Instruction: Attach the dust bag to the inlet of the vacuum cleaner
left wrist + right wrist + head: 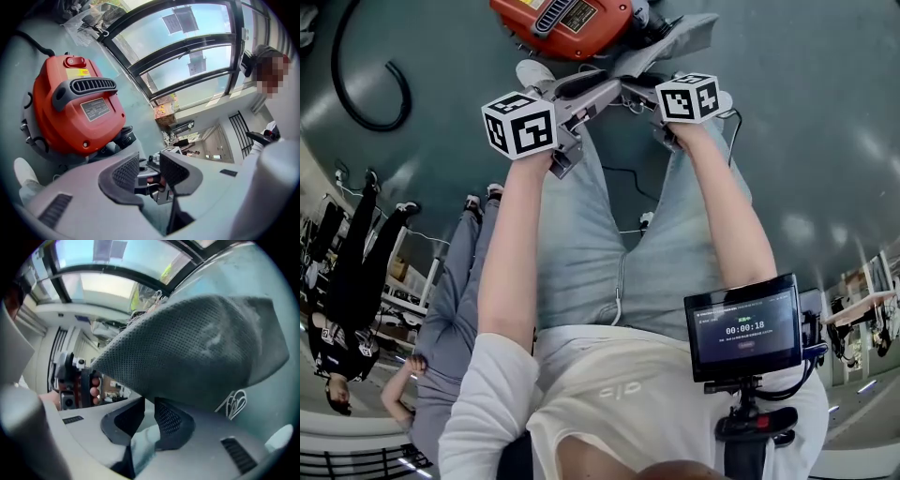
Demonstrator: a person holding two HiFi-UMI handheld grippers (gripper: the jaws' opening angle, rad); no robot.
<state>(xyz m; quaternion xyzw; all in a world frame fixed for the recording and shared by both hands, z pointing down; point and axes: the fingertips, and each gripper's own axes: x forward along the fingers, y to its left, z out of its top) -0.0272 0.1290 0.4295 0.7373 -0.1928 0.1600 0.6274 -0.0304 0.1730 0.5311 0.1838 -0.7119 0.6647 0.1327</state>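
The red vacuum cleaner [567, 21] stands on the floor ahead of my feet; in the left gripper view its body [75, 108] fills the left, with a black fitting [124, 137] low on its near side. The grey mesh dust bag [675, 39] hangs beside it and fills most of the right gripper view [197, 348]. My right gripper [639, 92] is shut on the bag's lower edge, the fabric running down between its pads [168, 418]. My left gripper [598, 89] is open and empty [150, 171], its tips close to the right gripper's.
A black hose [356, 89] curls on the floor at the far left. My white shoe [532, 71] rests just before the vacuum. A small screen [742, 326] is mounted at my chest. Bystanders [352, 272] stand to the left. Large windows [187, 56] lie beyond the vacuum.
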